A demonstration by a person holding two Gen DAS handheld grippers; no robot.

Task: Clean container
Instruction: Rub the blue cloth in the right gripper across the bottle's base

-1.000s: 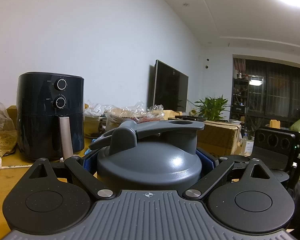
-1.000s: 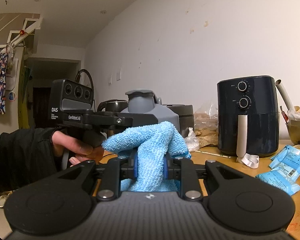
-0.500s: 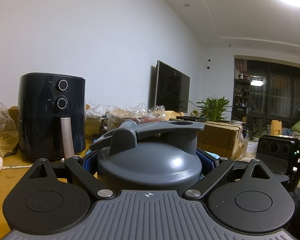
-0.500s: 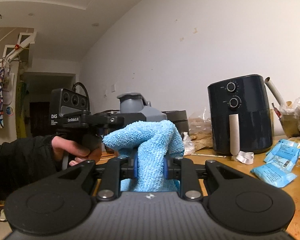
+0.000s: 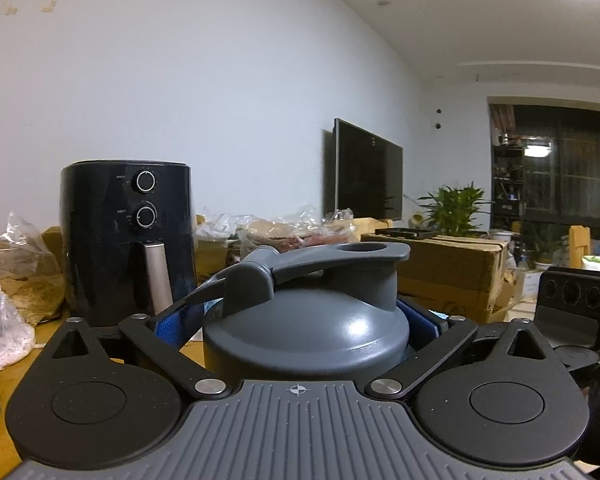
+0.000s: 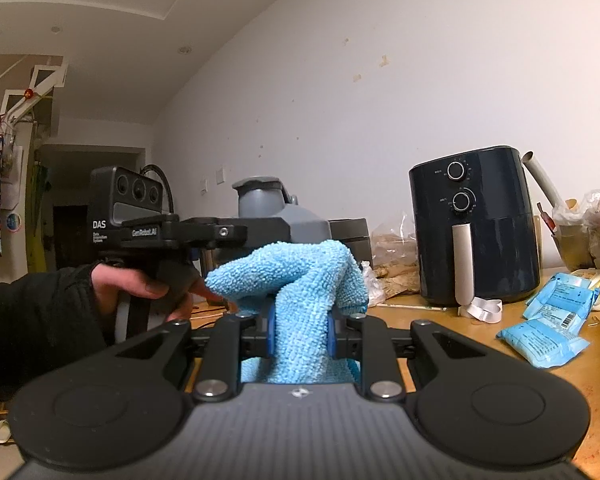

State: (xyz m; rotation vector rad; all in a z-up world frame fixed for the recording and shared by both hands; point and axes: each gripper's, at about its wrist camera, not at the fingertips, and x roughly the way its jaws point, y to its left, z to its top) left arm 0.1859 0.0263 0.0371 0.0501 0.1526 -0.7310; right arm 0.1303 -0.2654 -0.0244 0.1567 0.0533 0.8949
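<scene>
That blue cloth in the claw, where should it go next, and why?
Probably forward onto the grey container. The right claw is shut on the blue cloth, which sits just short of the container's side, while the left claw grips the container below its lid, apparently steadying it for a wipe.

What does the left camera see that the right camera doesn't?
Only the left wrist view shows the TV, the plant, the cardboard box and the right gripper's camera block.

Only the right wrist view shows the blue cloth pinched in the right gripper, the hand holding the left gripper, and the blue packets.

Both show the grey container clamped by the left gripper, and the black air fryer.
</scene>
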